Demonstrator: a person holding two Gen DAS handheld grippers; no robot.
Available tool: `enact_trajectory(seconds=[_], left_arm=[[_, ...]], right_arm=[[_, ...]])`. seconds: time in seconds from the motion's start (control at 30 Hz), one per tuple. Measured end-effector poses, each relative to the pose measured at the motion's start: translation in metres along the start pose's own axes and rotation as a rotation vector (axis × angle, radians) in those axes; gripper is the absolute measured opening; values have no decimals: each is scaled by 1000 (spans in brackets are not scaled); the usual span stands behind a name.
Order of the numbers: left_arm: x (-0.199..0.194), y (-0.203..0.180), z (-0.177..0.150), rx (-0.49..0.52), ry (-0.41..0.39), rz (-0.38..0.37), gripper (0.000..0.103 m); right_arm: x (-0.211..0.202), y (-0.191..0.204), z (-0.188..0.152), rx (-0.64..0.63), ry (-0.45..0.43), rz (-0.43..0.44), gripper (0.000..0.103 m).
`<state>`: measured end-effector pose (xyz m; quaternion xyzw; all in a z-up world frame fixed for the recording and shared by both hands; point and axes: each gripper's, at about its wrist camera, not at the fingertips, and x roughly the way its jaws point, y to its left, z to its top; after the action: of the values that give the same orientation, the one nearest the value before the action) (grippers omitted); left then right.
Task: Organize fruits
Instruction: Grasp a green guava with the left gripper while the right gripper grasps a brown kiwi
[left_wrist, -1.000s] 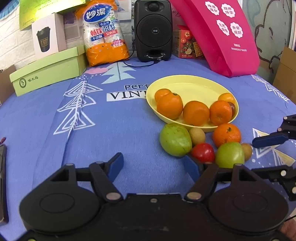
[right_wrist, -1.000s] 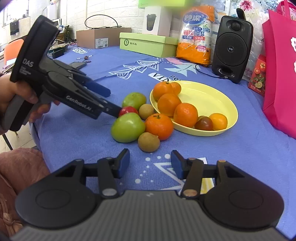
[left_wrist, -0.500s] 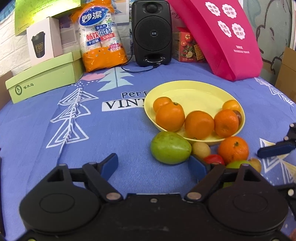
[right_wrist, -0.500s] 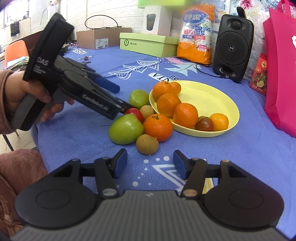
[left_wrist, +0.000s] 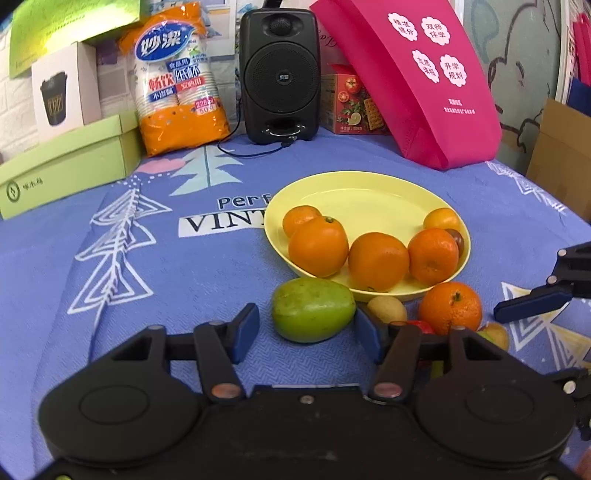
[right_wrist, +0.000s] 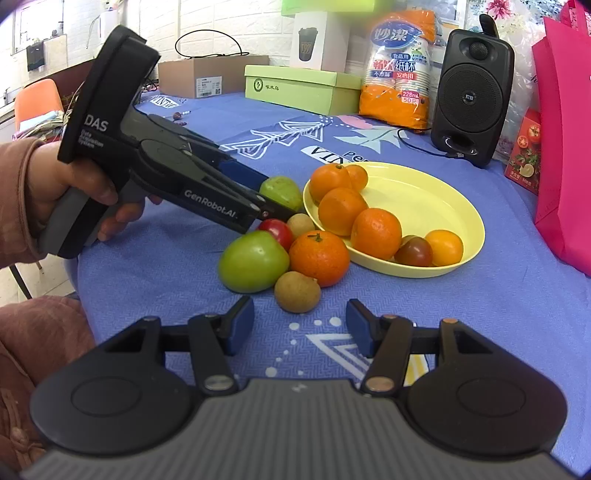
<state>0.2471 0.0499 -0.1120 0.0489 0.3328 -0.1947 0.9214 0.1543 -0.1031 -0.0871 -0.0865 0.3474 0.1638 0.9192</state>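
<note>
The worktop (left_wrist: 155, 266) carries a yellow plate (left_wrist: 354, 199) near its middle, already holding several oranges. Just outside the plate's near rim lies the green mango (left_wrist: 313, 309), with the left gripper (left_wrist: 306, 328) released and its fingers straddling it. Close evenly on the widest part (it looks smooth and may roll) and lift clear of the kiwi (left_wrist: 387, 309) beside it. The right gripper (right_wrist: 300, 325) hangs spread, apparently empty, before another kiwi (right_wrist: 297, 291).
</note>
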Motion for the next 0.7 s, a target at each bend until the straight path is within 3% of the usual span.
enact_trajectory(seconds=[0.03, 0.27, 0.33, 0.5, 0.6, 0.7], left_arm=[[0, 0, 0, -1, 4, -9, 47], [-1, 1, -1, -20, 6, -21, 46], [-2, 2, -1, -25, 8, -22, 46], [-5, 2, -2, -36, 8, -20, 46], [-5, 1, -2, -38, 7, -17, 46], [-7, 1, -2, -42, 5, -20, 46]], right_arm=[[0, 0, 0, 0, 0, 0, 55], [2, 0, 2, -3, -1, -5, 55], [4, -2, 3, 6, 2, -9, 46], [7, -5, 6, 13, 9, -3, 38], [8, -3, 7, -4, 7, 9, 27], [7, 2, 6, -33, -3, 5, 27]])
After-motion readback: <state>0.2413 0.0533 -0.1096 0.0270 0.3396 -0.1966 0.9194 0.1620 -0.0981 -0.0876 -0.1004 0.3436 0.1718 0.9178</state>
